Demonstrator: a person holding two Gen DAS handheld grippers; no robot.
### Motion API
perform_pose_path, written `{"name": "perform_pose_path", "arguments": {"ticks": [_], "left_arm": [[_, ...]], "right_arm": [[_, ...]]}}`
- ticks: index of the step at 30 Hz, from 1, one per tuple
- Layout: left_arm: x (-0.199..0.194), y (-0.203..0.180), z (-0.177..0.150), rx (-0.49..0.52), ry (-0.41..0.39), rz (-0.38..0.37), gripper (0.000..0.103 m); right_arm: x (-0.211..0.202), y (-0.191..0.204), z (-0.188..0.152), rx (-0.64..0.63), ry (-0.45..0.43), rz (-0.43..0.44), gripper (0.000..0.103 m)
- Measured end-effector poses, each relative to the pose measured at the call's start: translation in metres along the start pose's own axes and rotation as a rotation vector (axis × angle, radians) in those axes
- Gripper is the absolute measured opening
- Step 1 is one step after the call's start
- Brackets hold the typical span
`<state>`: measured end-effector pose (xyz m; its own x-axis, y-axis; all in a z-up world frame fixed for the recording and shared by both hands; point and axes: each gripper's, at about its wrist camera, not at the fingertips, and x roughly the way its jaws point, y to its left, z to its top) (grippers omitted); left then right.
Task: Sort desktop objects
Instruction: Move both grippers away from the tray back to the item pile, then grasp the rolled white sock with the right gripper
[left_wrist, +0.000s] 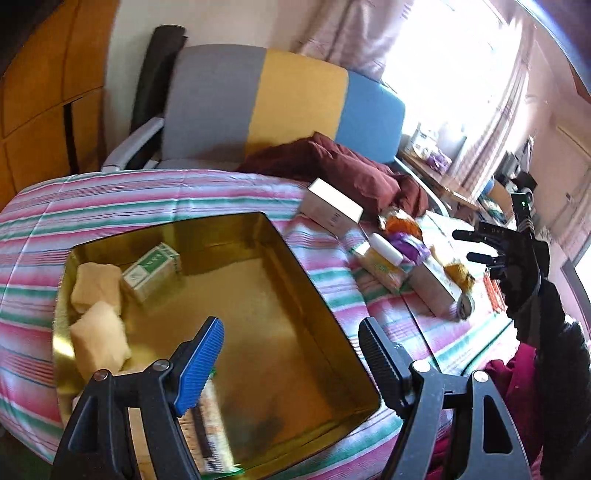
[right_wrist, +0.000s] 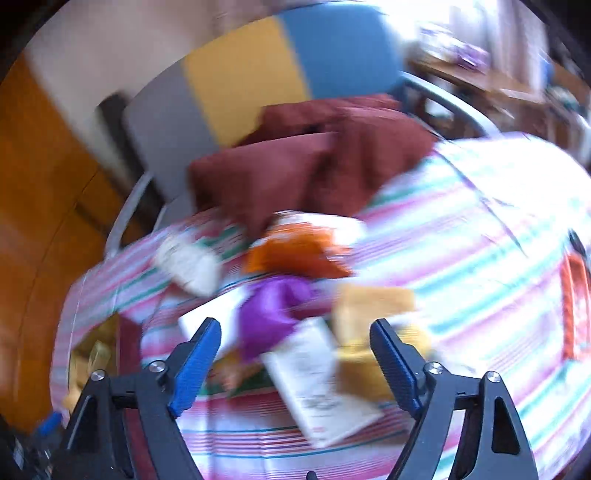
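Left gripper (left_wrist: 291, 354) above gold tin (left_wrist: 325, 295)

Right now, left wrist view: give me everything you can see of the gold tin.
The gold tin is a shallow, open, square-cornered container with shiny, mirror-like walls and floor, apparently metal. It rests flat on the striped cloth, no lid in view. Inside, at the far-left corner, lie a green-and-white box and two pale yellow wrapped packets; another printed box lies at the near edge, partly hidden. The left claw is open above it, touching nothing.
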<state>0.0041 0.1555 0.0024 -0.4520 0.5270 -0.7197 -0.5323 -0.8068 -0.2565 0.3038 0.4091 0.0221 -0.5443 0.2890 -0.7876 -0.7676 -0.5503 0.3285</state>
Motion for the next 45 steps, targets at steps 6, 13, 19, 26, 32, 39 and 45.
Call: {"name": "perform_pose_path", "arguments": {"ticks": [6, 13, 19, 26, 32, 39, 45], "left_arm": [[0.017, -0.028, 0.005, 0.070, 0.036, -0.020, 0.077], [0.042, -0.066, 0.030, 0.138, 0.057, -0.055, 0.077], [0.071, -0.101, 0.050, 0.187, 0.082, -0.101, 0.077], [0.102, -0.154, 0.059, 0.330, 0.109, -0.179, 0.077], [0.127, -0.196, 0.058, 0.435, 0.133, -0.234, 0.077], [0.151, -0.247, 0.057, 0.592, 0.120, -0.268, 0.075], [0.182, -0.269, 0.054, 0.595, 0.206, -0.289, 0.071]], "right_arm": [[0.005, -0.073, -0.001, 0.188, 0.074, -0.053, 0.078], [0.000, -0.106, -0.001, 0.338, 0.082, -0.068, 0.078], [0.000, -0.133, -0.010, 0.370, 0.138, -0.156, 0.067], [0.020, -0.137, -0.022, 0.420, 0.264, -0.048, 0.074], [0.031, -0.134, -0.027, 0.406, 0.326, 0.004, 0.057], [0.022, -0.141, -0.025, 0.430, 0.279, 0.003, 0.056], [0.011, -0.139, -0.021, 0.364, 0.228, -0.112, 0.056]]}}
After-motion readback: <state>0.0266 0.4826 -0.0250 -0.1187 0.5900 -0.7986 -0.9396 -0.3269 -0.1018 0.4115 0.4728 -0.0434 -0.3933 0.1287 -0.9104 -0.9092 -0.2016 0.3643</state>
